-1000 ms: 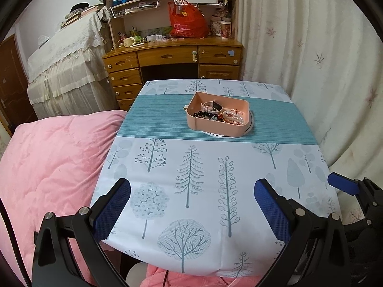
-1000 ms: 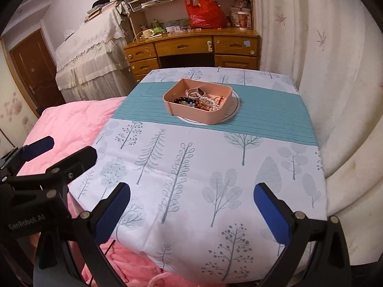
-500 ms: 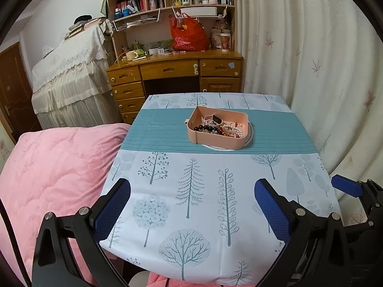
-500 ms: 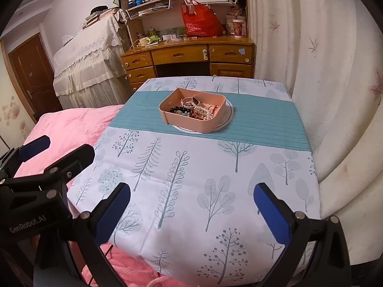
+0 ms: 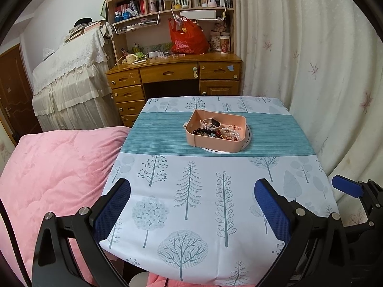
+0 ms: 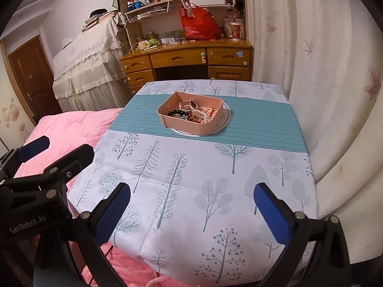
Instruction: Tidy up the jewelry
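A pink tray (image 5: 216,141) full of jewelry sits on a white plate (image 5: 248,136) on the teal stripe of the tabletop (image 5: 191,191), toward its far side. Beads (image 5: 207,132) and a pearl string (image 5: 231,132) lie inside the tray. The left tongs (image 5: 192,205) and right tongs (image 6: 191,205) hang over the near edge, both spread wide and empty, well apart from the tray. A pink quilt (image 5: 55,179) lies to the left.
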